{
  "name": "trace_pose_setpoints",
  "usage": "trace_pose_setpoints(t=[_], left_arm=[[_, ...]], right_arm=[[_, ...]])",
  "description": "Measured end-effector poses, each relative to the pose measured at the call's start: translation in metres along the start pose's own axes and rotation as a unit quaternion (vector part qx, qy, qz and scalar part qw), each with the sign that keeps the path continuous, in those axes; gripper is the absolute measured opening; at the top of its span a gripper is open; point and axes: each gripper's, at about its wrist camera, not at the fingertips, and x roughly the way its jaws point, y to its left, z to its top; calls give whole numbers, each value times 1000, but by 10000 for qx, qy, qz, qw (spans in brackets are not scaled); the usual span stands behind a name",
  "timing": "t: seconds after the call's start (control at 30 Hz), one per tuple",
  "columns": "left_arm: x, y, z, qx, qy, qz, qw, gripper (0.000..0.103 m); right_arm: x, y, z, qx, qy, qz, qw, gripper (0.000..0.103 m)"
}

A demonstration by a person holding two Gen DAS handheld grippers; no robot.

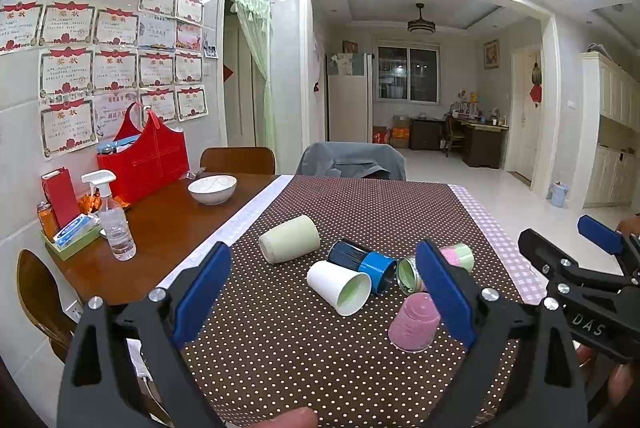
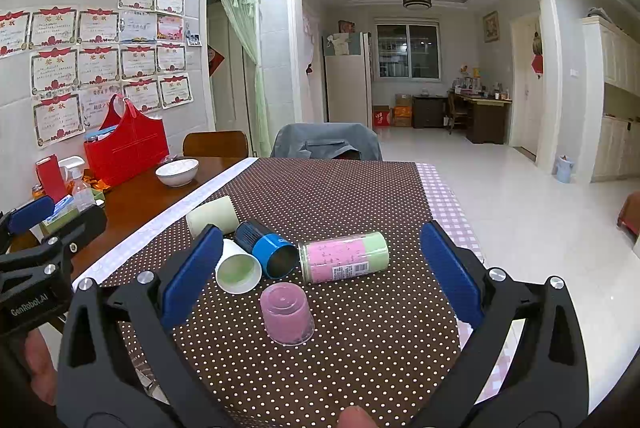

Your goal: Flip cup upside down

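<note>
Several cups lie on a brown dotted cloth (image 1: 360, 212) (image 2: 360, 328). A pink cup (image 1: 414, 322) (image 2: 286, 314) stands upside down nearest me. A white cup with green inside (image 1: 338, 286) (image 2: 238, 270), a dark blue cup (image 1: 362, 264) (image 2: 266, 244), a pale green cup (image 1: 290, 238) (image 2: 212, 216) and a pink-and-green cup (image 1: 460, 256) (image 2: 344, 256) lie on their sides. My left gripper (image 1: 324, 292) is open and empty, above the cloth in front of the white cup. My right gripper (image 2: 316, 272) is open and empty, with the pink cup between its fingers' lines.
A white bowl (image 1: 212, 188) (image 2: 177, 170), spray bottle (image 1: 114, 224), red bag (image 1: 146, 158) (image 2: 124, 144) and tissue tray (image 1: 74, 232) stand on the wooden table at left. A chair with a grey jacket (image 1: 352, 158) (image 2: 326, 142) stands at the far edge. The table's right edge drops to the floor.
</note>
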Motion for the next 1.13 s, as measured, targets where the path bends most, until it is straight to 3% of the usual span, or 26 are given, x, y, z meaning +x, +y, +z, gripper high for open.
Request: trace_pose_setpoints(t=[1.13], left_arm=[[1,-4,-2,136,-31,-15,9999,92]], right_arm=[[-2,4,0,-4,11,32,10000,97]])
